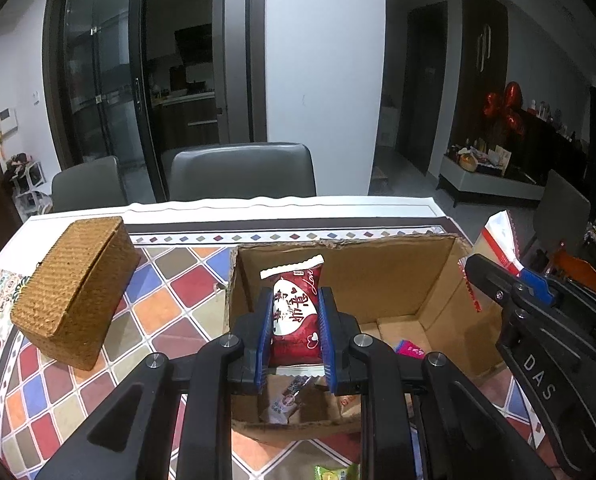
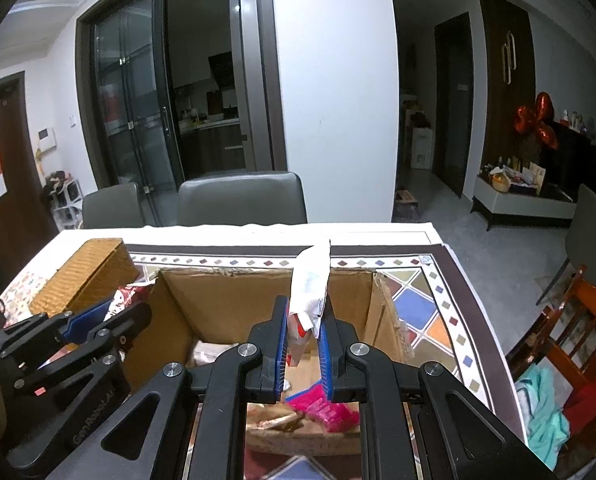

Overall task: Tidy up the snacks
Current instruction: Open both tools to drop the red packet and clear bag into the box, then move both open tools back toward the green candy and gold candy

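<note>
An open cardboard box [image 1: 382, 276] [image 2: 226, 300] stands on the patterned table. My left gripper [image 1: 296, 304] is shut on a red snack packet [image 1: 296, 312] with white characters, held over the box's left side. My right gripper [image 2: 304, 312] is shut on a white and red snack packet [image 2: 312, 280], held upright over the box. The right gripper shows at the right of the left wrist view [image 1: 538, 312]; the left one shows at the left of the right wrist view [image 2: 78, 336]. Several packets lie in the box, among them a pink one [image 2: 330, 412] and a pale wrapper [image 1: 286, 398].
A woven brown box [image 1: 78, 288] [image 2: 86, 276] sits on the table to the left. A green packet [image 1: 338, 473] lies on the table near me. Grey chairs [image 1: 242, 172] stand behind the table; a wooden chair [image 2: 578, 340] is at the right.
</note>
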### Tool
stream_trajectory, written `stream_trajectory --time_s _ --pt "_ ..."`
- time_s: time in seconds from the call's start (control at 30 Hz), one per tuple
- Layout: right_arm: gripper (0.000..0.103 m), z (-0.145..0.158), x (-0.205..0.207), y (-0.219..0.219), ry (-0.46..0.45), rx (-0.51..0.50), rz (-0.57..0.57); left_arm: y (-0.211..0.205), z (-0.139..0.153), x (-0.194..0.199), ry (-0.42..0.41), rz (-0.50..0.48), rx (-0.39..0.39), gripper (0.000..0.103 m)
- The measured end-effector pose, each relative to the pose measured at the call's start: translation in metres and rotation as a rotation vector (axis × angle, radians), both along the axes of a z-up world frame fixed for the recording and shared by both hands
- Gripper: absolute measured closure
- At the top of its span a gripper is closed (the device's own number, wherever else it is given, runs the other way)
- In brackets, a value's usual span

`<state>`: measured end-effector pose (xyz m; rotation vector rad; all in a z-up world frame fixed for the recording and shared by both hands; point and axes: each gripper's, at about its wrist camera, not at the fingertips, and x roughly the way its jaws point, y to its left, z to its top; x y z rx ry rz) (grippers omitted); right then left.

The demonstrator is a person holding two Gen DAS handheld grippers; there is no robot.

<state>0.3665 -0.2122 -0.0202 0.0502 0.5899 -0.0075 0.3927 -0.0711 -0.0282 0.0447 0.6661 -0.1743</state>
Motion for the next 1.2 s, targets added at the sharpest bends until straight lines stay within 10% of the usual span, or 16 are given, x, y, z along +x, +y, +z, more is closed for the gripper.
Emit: stream_trajectory --time_s 0.33,0.7,1.2 --pt "0.087 -0.012 0.014 0.002 0.027 -0.009 0.008 -0.001 -0.009 0.006 0.000 0.005 0.030 0.079" --pt "0.040 -0.007 0.006 -0.001 0.001 -0.024 -0.027 0.003 -0.003 -0.005 -0.037 0.021 0.043 0.043" --pt "0.028 0.015 -0.018 -0.009 -0.033 -0.039 -0.068 0.003 0.020 -0.031 -0.085 0.045 0.054 0.024"
